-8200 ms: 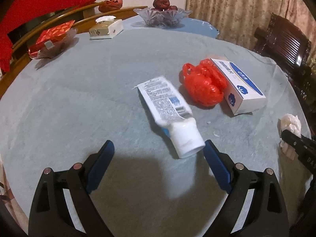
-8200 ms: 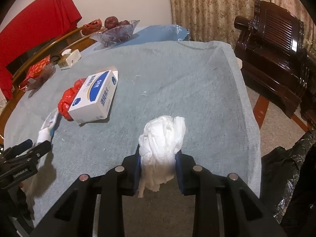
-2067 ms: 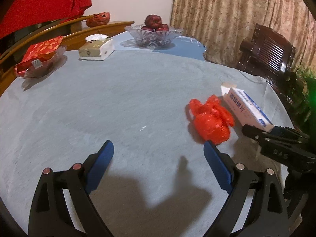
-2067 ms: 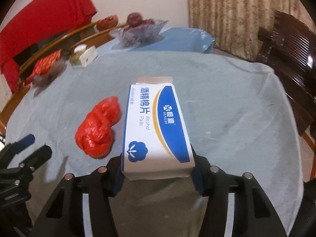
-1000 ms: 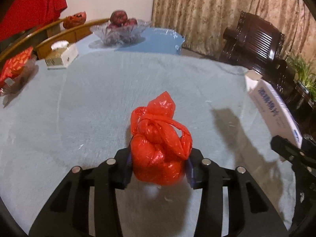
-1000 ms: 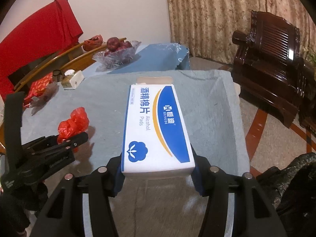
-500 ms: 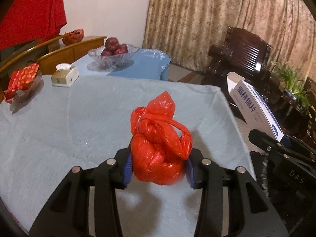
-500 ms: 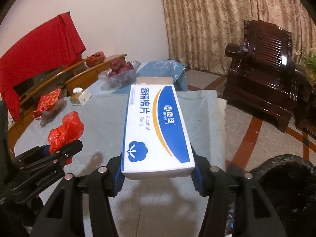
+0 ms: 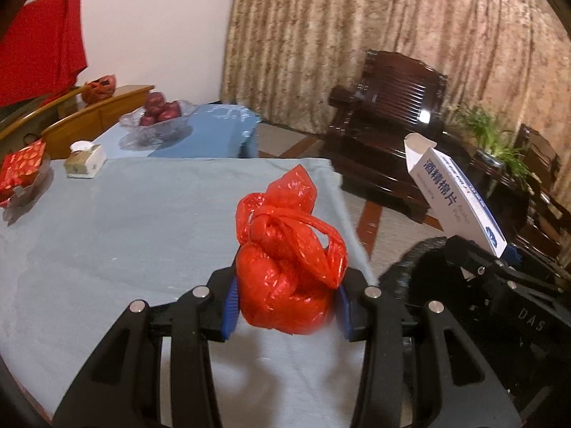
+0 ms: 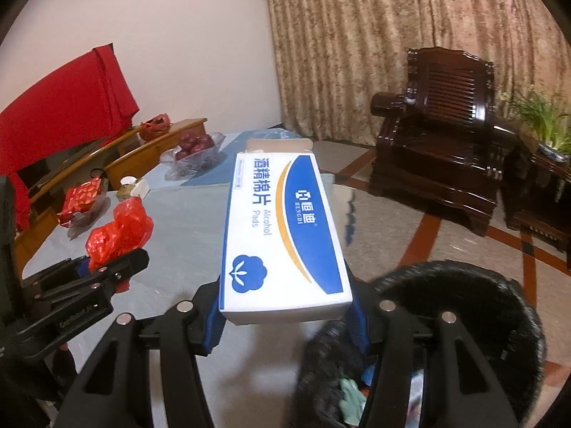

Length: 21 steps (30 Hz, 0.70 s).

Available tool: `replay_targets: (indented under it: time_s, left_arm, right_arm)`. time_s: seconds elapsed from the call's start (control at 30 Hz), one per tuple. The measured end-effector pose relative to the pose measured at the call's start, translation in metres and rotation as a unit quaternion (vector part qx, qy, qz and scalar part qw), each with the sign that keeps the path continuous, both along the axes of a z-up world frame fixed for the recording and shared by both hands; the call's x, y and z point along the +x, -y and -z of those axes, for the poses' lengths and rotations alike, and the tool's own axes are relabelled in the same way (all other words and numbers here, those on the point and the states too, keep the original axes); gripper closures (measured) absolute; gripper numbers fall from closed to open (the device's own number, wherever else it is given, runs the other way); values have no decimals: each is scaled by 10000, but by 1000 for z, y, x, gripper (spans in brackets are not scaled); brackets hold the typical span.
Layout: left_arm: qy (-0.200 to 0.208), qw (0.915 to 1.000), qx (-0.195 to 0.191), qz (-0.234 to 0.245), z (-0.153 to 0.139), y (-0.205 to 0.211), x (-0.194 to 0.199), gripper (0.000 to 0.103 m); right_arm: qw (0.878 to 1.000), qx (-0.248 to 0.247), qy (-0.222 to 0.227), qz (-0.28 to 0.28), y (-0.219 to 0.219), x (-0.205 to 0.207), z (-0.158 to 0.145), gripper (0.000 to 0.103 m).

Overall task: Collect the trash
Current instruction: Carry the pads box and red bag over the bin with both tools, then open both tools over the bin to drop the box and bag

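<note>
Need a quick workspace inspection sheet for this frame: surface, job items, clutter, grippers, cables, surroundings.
Surface: table under a grey-blue cloth; no loose trash seen on the visible part.
Job's things: red plastic bag and alcohol pads box, both lifted; black trash bag open beside the table, rubbish inside.
Clutter: fruit bowl, tissue box, red packet in a dish at the far side.
Grippers: left gripper clamps the red bag; right gripper clamps the box above the trash bag's edge.
Cables: nothing seen.
Surroundings: dark wooden armchair, curtain, potted plant.
</note>
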<state>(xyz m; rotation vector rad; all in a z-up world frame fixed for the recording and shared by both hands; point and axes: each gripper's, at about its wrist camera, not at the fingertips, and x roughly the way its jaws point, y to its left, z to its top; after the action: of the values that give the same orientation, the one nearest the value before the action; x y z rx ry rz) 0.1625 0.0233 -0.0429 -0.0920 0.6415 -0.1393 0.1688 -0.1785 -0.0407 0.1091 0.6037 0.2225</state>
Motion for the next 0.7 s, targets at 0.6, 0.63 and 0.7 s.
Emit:
replay_targets:
  time_s: [0.6, 0.63, 0.7]
  left_arm:
    - [-29, 9924, 31, 1233, 15, 121, -21, 62]
    - [-39, 9914, 47, 1309, 18, 128, -21, 62]
    - [-52, 9896, 80, 1434, 21, 140, -20, 62]
  right_arm:
    - [9939, -62, -71, 1096, 115, -64, 13, 48]
    - [9932, -61, -106, 1160, 122, -65, 15, 48]
    - [9921, -58, -160, 1244, 132, -69, 20, 48]
